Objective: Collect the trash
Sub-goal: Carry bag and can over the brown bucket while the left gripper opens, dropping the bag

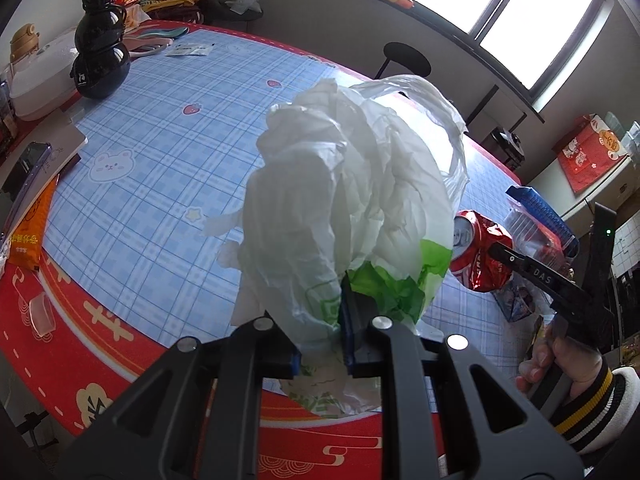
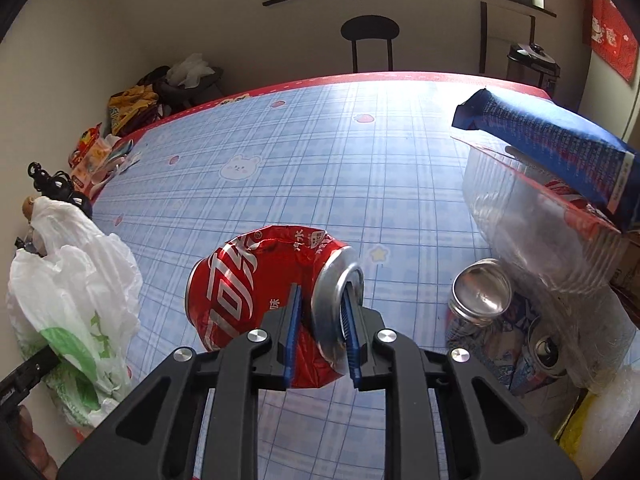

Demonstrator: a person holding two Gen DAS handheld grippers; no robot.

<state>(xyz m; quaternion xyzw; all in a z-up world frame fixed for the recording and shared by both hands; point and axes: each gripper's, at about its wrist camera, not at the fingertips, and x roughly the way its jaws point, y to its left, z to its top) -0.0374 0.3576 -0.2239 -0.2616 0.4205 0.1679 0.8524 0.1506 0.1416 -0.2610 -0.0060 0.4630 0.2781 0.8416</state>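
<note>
Jaws first: my left gripper [image 1: 320, 344] has its blue pads pinching the lower, green-printed part of a white plastic bag [image 1: 352, 200], and the bag bulges upward from the grip, crumpled, its handle loops hanging open at the top. My right gripper [image 2: 320, 340] has its jaws pressed onto a crushed red cola can [image 2: 264, 292], one pad on the dented side wall and the other against the silver top rim; the can lies sideways in the grip, lifted clear of the table [image 2: 360, 168].

From the right wrist view the bag hangs to the left of the can, near it but apart from it. Just right of the can, at the table's right edge, a second dented can [image 2: 484, 300] with a blue and white print leans against a clear plastic container [image 2: 528, 240]. A dark blue carton [image 2: 560, 148] lies tilted on top of that container.

Beyond that, the blue checked cloth with bears and strawberries runs toward the far edge, bordered in red. From the left wrist view, an orange snack packet [image 1: 30, 232] lies at the left edge, and further back near the far left corner stands a black gourd-shaped bottle [image 1: 100, 56] beside a white lidded box [image 1: 40, 80]. A black stool [image 2: 370, 34] stands past the far edge.
</note>
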